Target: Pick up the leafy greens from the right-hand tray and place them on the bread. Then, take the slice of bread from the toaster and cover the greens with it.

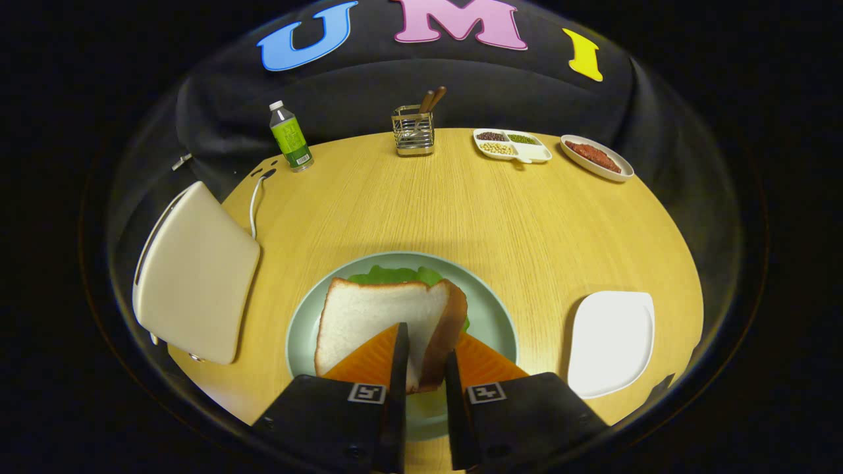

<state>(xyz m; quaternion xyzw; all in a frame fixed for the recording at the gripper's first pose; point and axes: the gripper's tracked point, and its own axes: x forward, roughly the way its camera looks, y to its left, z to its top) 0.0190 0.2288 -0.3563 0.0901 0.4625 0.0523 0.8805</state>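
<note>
1. Gripper view: fingers (pixel 425 359) pinching bread slice (pixel 382 322) by its near edge.
2. Slice tilted over leafy greens (pixel 395 274) on green plate (pixel 490 309).
3. Toaster (pixel 194 273) left, white tray (pixel 612 342) right on tabletop (pixel 461 210).

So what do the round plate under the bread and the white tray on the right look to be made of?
The round plate looks like glazed ceramic: pale green, smooth, with a soft sheen, though melamine is possible. The white tray looks like glossy ceramic or plastic, uniformly white and bare. The claw is shut on the bread slice, held over the greens.
</note>
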